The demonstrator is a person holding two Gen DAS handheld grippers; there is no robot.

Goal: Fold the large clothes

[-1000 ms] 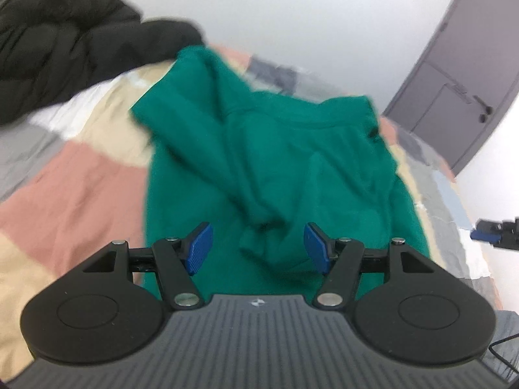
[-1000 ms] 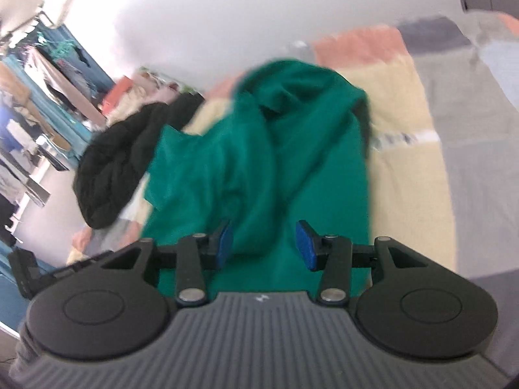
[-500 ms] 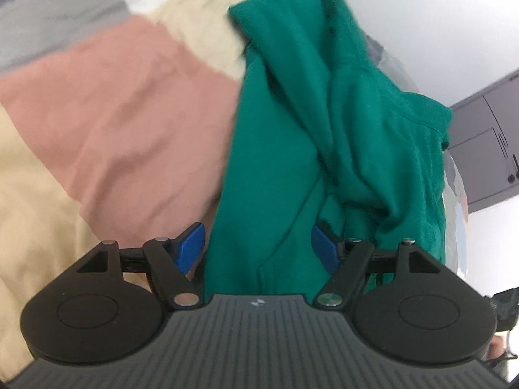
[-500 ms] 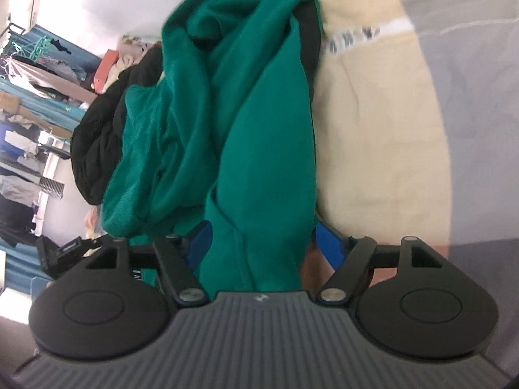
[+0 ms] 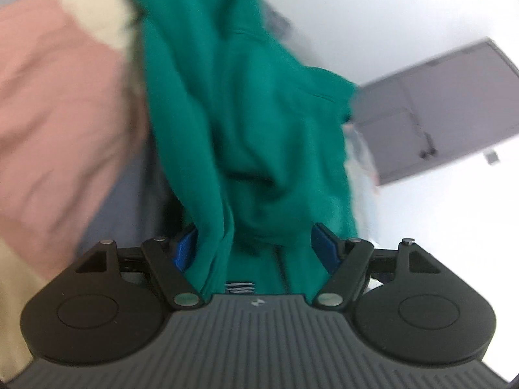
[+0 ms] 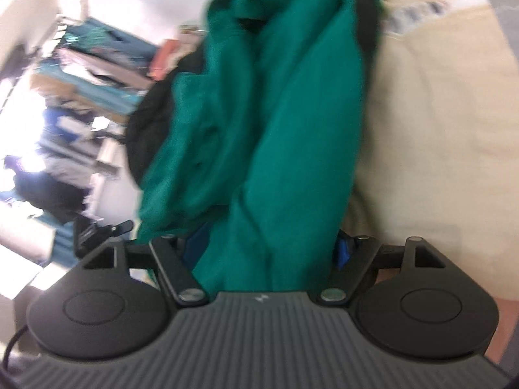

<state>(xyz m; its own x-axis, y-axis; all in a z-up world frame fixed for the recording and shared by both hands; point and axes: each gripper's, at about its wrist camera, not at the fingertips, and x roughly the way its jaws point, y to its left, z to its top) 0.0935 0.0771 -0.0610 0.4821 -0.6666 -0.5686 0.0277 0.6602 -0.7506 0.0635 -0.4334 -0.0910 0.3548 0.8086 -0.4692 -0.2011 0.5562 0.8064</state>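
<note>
Clearly the folding is barely starting: the green garment [image 5: 246, 123] is lying crumpled in a long, twisted heap on the patchwork bed cover [image 5: 55, 103], running from the near edge away toward the far wall, with no neat fold showing anywhere. On the left side, the left gripper [image 5: 256, 246] is standing with its jaws spread wide, the near end of the cloth bunching between its blue pads [image 5: 324, 243] without being visibly pinched. Moving right, the right gripper [image 6: 269, 248] is opening its jaws, and a thick roll of the same garment [image 6: 285, 113] is sitting between them, seemingly loose. Beyond it a black jacket [image 6: 146, 129] is lying on the far left. Judging by this, spreading, flattening and every fold are remaining.
</note>
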